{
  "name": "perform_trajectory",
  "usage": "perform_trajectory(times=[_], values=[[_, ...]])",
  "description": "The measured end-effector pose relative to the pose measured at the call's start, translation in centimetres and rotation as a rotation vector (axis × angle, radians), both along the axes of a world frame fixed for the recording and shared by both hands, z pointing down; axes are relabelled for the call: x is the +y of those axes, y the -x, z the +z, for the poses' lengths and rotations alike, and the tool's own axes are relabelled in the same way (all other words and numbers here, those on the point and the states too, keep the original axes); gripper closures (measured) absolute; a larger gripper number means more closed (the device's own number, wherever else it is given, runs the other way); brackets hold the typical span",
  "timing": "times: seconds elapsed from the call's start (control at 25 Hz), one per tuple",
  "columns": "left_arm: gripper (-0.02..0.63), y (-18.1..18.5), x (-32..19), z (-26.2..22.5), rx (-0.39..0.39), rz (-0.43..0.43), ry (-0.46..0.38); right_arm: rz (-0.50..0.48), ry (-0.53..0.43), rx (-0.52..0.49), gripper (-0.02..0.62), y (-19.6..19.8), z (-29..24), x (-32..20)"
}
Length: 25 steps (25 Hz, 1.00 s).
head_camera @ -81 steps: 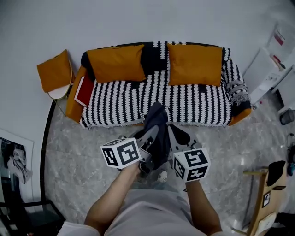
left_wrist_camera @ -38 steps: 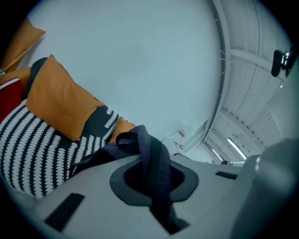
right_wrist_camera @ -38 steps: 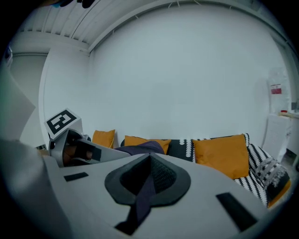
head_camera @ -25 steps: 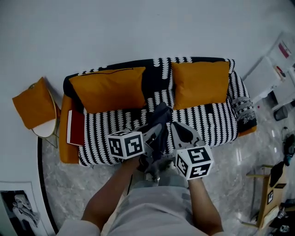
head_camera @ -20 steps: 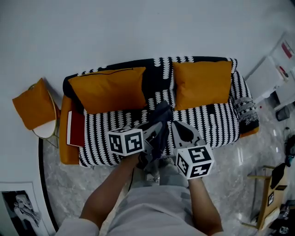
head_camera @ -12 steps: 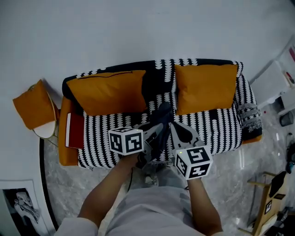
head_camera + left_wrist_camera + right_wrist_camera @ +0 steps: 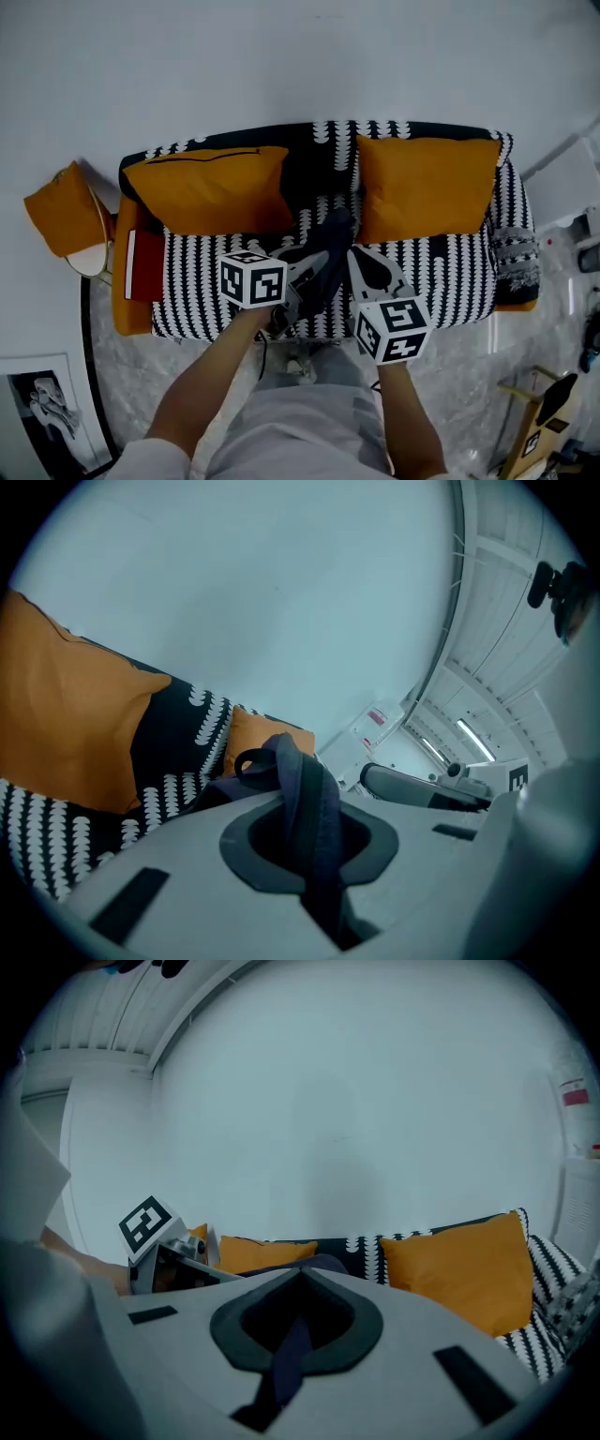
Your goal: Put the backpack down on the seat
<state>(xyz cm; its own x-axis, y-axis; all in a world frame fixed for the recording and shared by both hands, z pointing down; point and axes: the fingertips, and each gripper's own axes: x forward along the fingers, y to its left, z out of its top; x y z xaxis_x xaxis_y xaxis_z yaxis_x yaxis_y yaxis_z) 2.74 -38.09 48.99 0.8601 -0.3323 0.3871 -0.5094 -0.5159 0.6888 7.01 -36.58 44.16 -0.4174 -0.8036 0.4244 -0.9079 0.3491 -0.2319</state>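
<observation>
Jaws of the left gripper and right gripper both clamp the dark backpack, carried over the striped sofa seat. Lowering and releasing it apparently remain.

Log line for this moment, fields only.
left gripper: shut on backpack | right gripper: shut on backpack | backpack: hangs between both, over sofa seat, unreleased

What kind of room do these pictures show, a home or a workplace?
Probably a home living room: a sofa with a black-and-white striped cover, orange cushions along its back, and a framed picture low at the wall.
</observation>
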Motion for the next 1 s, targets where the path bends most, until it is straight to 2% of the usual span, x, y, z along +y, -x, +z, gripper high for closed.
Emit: perform_trajectory(times=[0.36,0.6,0.84,1.0], values=[[0.575,-2.6,-3.7,3.3,-0.108,0.112,-0.028,-0.053,0.036,-0.022,0.594,-1.3,2.6,-3.8],[0.575,-2.8,-6.0,5.1,-0.164,0.174,-0.042,-0.062,0.057,-0.027,0.594,-1.5,4.2,-5.5],[0.575,-3.8,-7.8,6.6,-0.217,0.299,-0.081,-0.042,0.074,-0.026,0.594,-1.5,5.6,-7.1],[0.575,-4.1,-8.9,7.4,-0.222,0.373,-0.1,-0.025,0.087,-0.023,0.594,-0.9,6.6,-7.9]])
